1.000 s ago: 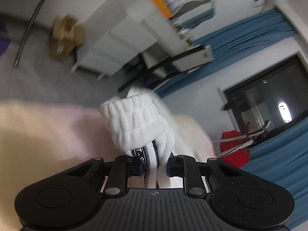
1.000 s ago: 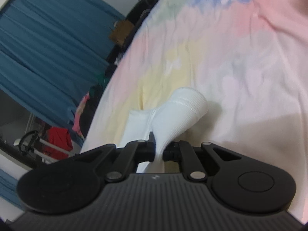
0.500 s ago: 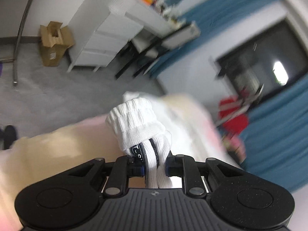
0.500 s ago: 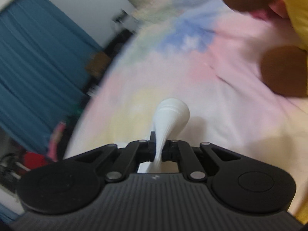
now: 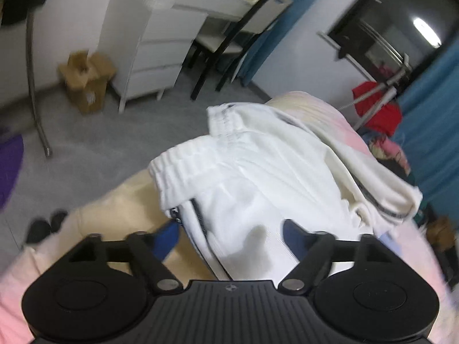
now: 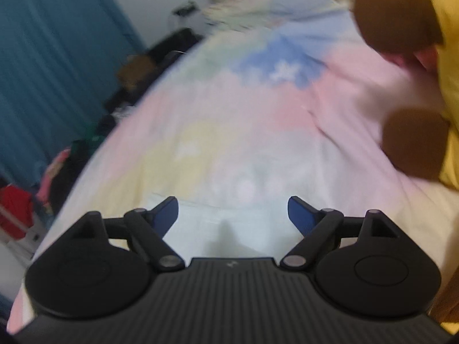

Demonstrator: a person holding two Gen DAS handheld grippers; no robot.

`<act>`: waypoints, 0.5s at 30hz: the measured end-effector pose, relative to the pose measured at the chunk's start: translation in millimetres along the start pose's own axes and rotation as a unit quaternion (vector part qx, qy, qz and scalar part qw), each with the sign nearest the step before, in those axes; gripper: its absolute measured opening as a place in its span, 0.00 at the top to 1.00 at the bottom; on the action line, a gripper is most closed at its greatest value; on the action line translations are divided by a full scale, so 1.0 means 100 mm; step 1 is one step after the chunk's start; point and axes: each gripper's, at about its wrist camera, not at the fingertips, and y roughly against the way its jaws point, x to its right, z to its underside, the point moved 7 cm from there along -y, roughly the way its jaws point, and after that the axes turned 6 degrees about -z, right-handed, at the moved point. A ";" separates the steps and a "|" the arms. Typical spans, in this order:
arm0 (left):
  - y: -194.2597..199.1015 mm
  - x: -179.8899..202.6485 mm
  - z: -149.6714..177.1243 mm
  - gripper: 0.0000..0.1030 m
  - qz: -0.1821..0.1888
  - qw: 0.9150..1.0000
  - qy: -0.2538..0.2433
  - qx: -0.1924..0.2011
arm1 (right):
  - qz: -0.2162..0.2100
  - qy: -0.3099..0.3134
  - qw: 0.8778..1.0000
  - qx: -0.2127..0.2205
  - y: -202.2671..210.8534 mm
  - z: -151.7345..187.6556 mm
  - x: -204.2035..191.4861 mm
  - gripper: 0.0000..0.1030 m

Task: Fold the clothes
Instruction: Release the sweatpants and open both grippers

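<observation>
Both grippers are letting go: the left gripper [image 5: 231, 230] has its jaws opening, spread wide with the white trousers [image 5: 258, 177] lying loose between the blue pads and pressed by neither. The right gripper [image 6: 233, 210] is opening too, and between its fingers only a pale strip of white cloth [image 6: 229, 223] shows on the bed below, untouched by the pads. Releasing here looks deliberate, a judgement from the layout: the garment has been laid down on the pastel bedspread [image 6: 229, 120] so the fold can settle flat near the foot of the bed.

The trousers lie bunched on the bedspread, close to its edge above the grey floor [image 5: 100, 143]. In the left view 2 ribbed elastic bands, probably cuffs or waistband, sit at the far upper-left end, one behind the other, so the long axis runs from the gripper away toward those bands. A dark stripe runs along the same line. A doubled layer lies folded over on the right
</observation>
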 end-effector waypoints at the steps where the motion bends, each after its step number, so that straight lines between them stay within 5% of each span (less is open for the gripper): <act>1: 0.09 0.06 0.01 0.09 -0.008 1.000 -0.018 0.017 | -0.015 0.017 1.000 0.008 0.06 -0.02 -0.10 0.17; 6: 0.50 0.38 0.05 0.01 -0.031 0.991 -0.087 0.097 | -0.115 0.132 0.984 0.033 0.40 0.01 -0.75 0.17; 11: 0.71 0.99 0.14 0.01 0.004 0.979 -0.128 0.157 | -0.266 0.213 0.940 0.020 0.87 0.35 -1.42 0.17; 15: 0.69 1.65 0.30 0.01 0.059 0.972 -0.151 0.168 | -0.337 0.258 0.906 -0.004 1.16 0.71 -1.74 0.17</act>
